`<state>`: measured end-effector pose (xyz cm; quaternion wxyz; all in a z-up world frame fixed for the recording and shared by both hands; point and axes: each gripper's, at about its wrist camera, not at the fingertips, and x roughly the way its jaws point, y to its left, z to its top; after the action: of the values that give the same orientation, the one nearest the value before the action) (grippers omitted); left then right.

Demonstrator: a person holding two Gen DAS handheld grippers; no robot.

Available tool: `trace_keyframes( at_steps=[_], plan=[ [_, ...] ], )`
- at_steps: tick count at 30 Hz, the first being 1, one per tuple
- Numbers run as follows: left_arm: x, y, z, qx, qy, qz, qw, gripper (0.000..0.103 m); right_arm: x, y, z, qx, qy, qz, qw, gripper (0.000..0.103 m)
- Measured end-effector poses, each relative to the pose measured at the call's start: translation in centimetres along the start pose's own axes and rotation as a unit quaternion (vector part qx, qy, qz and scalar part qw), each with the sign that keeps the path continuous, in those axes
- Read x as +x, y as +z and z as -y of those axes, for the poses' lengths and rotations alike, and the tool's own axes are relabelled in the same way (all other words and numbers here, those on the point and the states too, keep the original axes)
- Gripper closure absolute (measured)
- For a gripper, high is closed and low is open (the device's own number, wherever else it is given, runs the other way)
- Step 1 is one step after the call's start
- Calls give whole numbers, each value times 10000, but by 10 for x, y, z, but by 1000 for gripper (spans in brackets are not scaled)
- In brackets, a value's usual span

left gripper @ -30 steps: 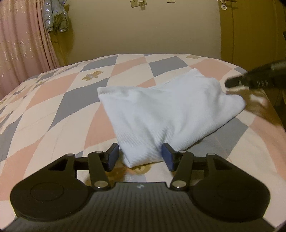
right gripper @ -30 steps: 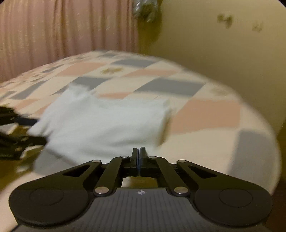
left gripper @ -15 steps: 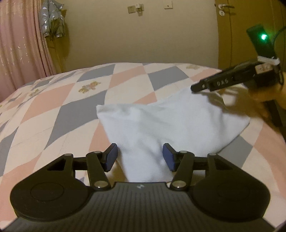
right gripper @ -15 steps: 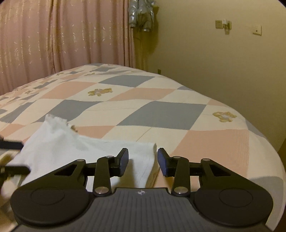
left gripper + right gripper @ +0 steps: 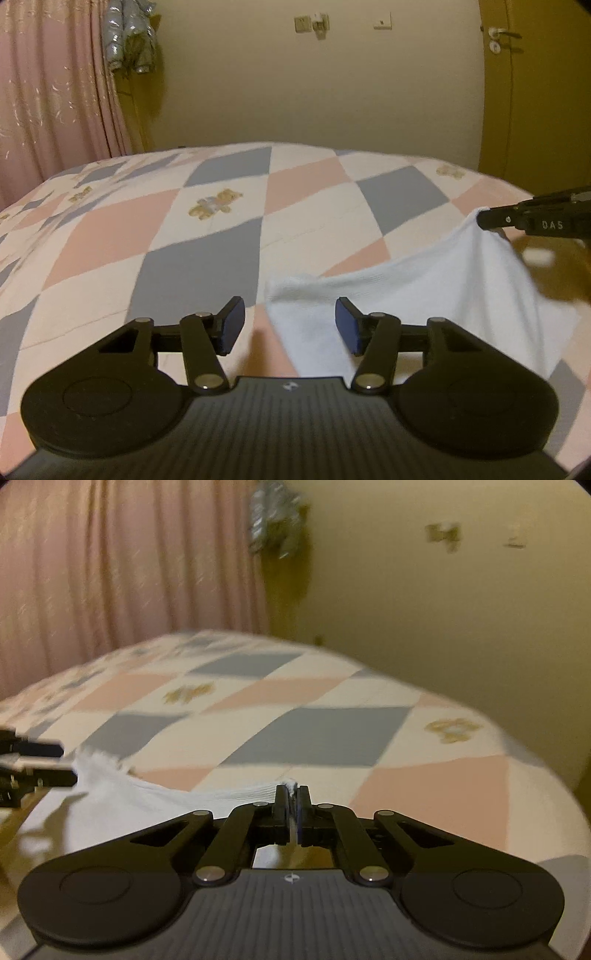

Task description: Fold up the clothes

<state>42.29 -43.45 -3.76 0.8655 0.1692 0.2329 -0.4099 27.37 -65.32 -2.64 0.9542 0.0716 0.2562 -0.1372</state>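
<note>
One white garment (image 5: 424, 295) is all I've got to fold, and it sits at the right-hand side of the checked quilt (image 5: 184, 240), partly lying on it and partly lifted.

Going from the left: my left gripper (image 5: 290, 321) has its jaws apart. They've just been closing a little, and the garment's near left edge lies down between the blue pads (image 5: 233, 325), but neither pad is touching it yet. Over on the right, my right gripper (image 5: 293, 794) is clamped tight on the other corner, with a bit of knit poking up between the jaws, and the fabric hangs from it like a little tent.

Handling-wise I'd call it light and totally floppy. It's a ribbed knit that sags wherever it isn't held, so it won't keep a shape by itself. It looks grippy rather than slippery, and nothing about it is fragile. Best spots to hold are corners or hems, pinching all the layers at once, otherwise I reckon the lower layer just slides out.

Count: one garment, two grippers, one quilt.
</note>
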Motion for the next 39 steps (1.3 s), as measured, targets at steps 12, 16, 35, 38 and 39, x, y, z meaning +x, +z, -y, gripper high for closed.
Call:
trace_keyframes(
  at_steps=[12, 16, 35, 38, 39],
  plan=[
    [5, 1, -14, -174, -217, 169, 9995, 100, 9, -7, 5, 27, -86, -206, 9997, 99],
    [7, 4, -19, -366, -291, 175, 9988, 100, 0, -5, 5, 48, -185, 50, 9998, 99],
    [31, -3, -38, -652, -492, -168, 9965, 91, 7, -9, 5, 54, -298, 94, 9995, 100],
    [29, -4, -39, -627, -457, -174, 9968, 87, 11, -10, 5, 14, -281, -67, 9996, 100],
    [27, -3, -39, -609, -435, -165, 9971, 84, 14, -10, 5, 6, -264, -153, 9995, 99]
  ],
)
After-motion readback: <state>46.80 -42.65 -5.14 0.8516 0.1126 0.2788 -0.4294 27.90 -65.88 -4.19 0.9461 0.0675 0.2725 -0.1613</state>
